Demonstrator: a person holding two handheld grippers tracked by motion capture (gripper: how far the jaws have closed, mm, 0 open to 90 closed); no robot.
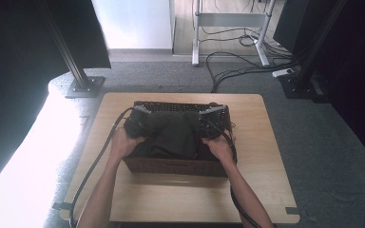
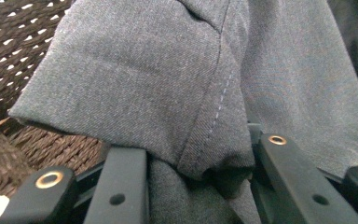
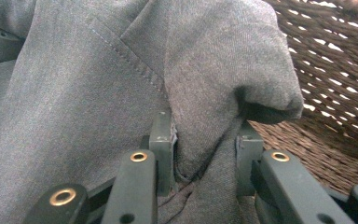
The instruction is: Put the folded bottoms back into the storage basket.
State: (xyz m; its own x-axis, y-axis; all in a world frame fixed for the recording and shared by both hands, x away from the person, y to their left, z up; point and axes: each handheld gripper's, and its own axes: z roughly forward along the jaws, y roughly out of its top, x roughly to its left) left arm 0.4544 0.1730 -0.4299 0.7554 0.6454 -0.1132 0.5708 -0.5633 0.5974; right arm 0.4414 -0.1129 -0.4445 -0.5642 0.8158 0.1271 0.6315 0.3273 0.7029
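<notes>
Left gripper [image 1: 140, 124] clamped on a fold of grey cloth [image 1: 171, 135]; right gripper [image 1: 208, 124] likewise. Cloth hangs between both grippers, bunched in front of each, inside the wicker basket [image 1: 171, 167]

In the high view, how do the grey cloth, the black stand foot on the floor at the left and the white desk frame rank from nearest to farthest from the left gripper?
1. Grey cloth: in the wicker basket, clamped by the left gripper.
2. Black stand foot: floor, beyond the table's far left corner.
3. White desk frame: farthest, at the back of the room.
</notes>
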